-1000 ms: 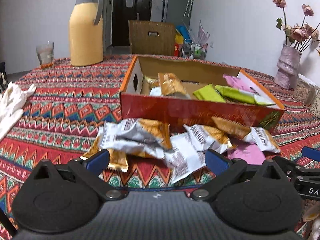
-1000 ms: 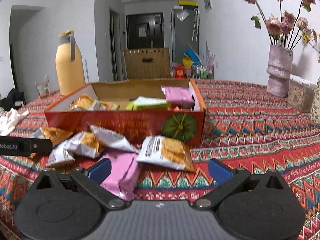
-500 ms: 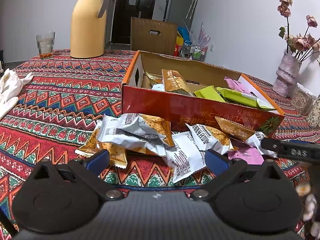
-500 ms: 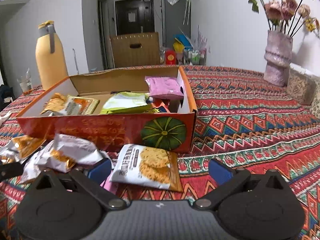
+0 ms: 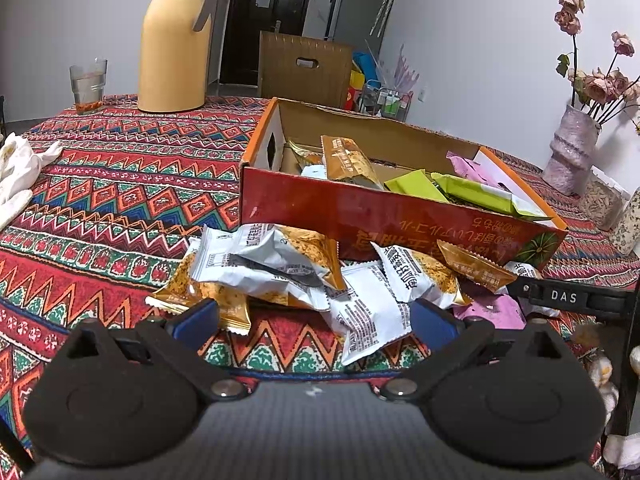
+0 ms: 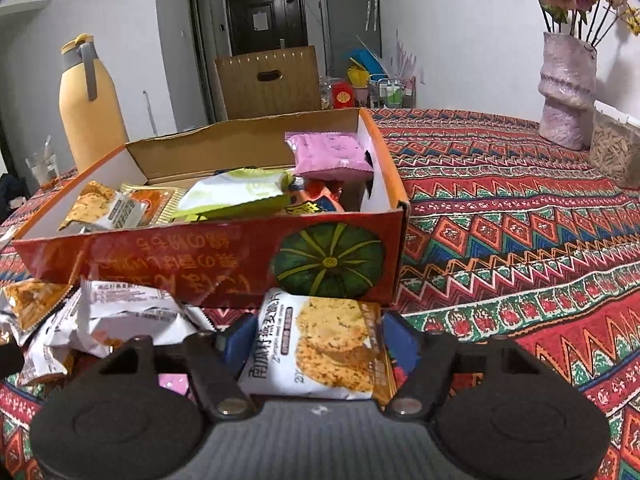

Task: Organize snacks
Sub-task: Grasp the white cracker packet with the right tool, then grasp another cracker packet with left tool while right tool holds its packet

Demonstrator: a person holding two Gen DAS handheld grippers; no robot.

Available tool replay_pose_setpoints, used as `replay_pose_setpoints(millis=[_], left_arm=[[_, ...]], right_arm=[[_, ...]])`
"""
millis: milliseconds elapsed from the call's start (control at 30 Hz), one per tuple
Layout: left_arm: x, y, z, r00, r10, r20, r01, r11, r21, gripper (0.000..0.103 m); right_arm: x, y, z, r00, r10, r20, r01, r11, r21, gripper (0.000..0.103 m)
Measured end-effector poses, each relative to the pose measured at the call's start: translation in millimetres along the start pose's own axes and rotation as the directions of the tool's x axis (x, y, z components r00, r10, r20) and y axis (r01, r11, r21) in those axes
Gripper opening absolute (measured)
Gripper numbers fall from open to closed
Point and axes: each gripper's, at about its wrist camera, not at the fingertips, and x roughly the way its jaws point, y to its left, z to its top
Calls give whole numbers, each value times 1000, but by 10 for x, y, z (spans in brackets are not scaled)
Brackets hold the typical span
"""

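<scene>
An open orange cardboard box [image 5: 400, 216] [image 6: 180, 256] holds several snack packets, green, pink and orange. A pile of white-and-orange packets [image 5: 280, 264] [image 6: 120, 316] lies on the cloth in front of it. My left gripper [image 5: 314, 320] is open just before this pile, with nothing between its fingers. My right gripper [image 6: 318, 344] is closing: an oat cracker packet [image 6: 320, 356] sits between its jaws, and the blue pads meet both its side edges. In the left wrist view, a right gripper finger [image 5: 568, 298] reaches in over a pink packet [image 5: 492, 314].
A yellow thermos jug [image 5: 172, 36], a glass [image 5: 88, 84] and a white cloth [image 5: 16, 176] are on the table's left. A pink vase [image 6: 566, 88] with dried flowers and a jar of seeds [image 6: 612, 152] stand at the right. A brown carton [image 6: 268, 80] stands behind the table.
The right gripper moved forward to the cracker packet and its jaws narrowed around it. In the left wrist view, its finger slid in from the right. The left gripper kept still and open.
</scene>
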Motion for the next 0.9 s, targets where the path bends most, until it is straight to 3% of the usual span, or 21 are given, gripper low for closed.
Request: replay_pose_setpoints(millis=[133, 400, 600, 900], left_arm=[[-4, 3, -2, 1000, 0, 0, 0, 1000, 0, 103], [-64, 7, 19, 1000, 13, 16, -13, 1000, -7, 103], [-160, 23, 134, 999, 29, 35, -29, 1000, -5, 103], [-23, -107, 398, 993, 119, 21, -120, 988, 101, 103]], right_arm=[[-68, 10, -49, 1000, -9, 22, 9, 1000, -15, 54], [-322, -10, -132, 989, -9, 146, 9, 1000, -4, 36], [-388, -37, -166, 982, 8, 188, -8, 1000, -1, 31], [-462, -69, -202, 973, 25, 227, -29, 999, 14, 27]])
